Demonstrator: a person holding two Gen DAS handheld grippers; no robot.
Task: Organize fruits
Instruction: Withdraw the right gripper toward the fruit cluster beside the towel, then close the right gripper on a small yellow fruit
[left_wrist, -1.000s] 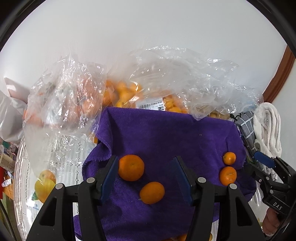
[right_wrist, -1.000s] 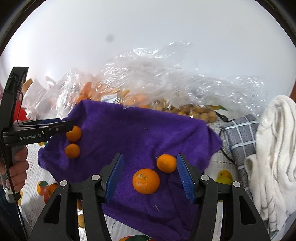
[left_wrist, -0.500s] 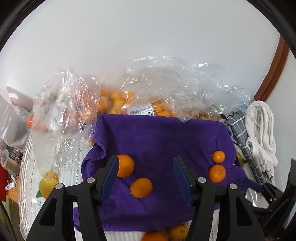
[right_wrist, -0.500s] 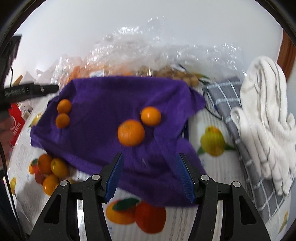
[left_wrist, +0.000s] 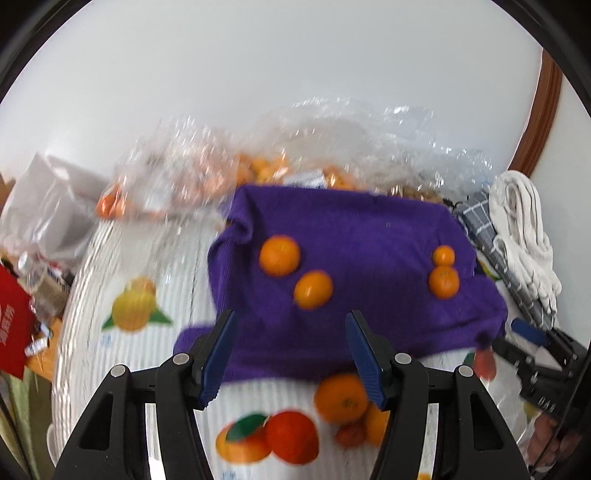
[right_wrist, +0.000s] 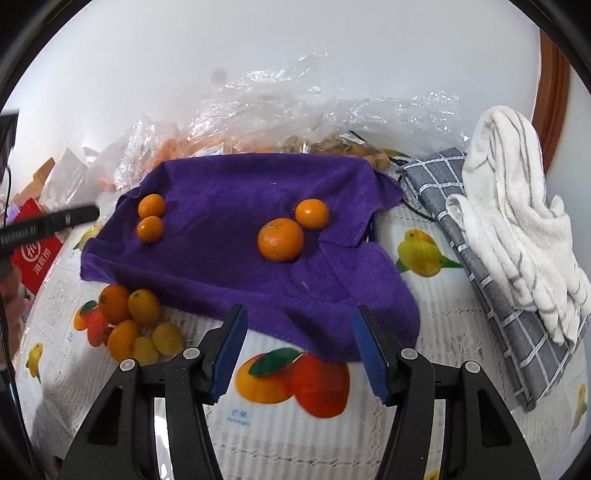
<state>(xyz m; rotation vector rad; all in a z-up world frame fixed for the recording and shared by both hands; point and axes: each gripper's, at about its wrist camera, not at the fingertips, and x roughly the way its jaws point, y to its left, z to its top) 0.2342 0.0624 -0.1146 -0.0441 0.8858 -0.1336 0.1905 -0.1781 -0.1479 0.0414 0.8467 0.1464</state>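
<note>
Tabletop covered by a white ribbed cloth printed with fruit pictures (right_wrist: 436, 332) fills both views. Crumpled clear plastic bags of orange fruit (right_wrist: 280, 110) are heaped along its far edge against a pale wall, apparently the supply being sorted. At the right lie a folded white striped towel (right_wrist: 517, 221) and a grey checked cloth (right_wrist: 480, 266). Spread in the middle is a soft purple towel (right_wrist: 236, 280), seemingly the sorting surface. On it sit four round oranges in two well-separated pairs: a larger pair (right_wrist: 291, 229) on one side and a smaller pair (right_wrist: 150, 218) on the other, which suggests grouping by size. A loose cluster of small orange and yellow fruits (right_wrist: 136, 325) rests on the tablecloth just beside the towel's near edge, probably still unsorted. Both blue-padded tools hover above the near edge, jaws parted and gripping nothing: the left gripper (left_wrist: 291, 354) is near the cluster, and the right gripper (right_wrist: 299, 350) faces the larger pair.
</note>
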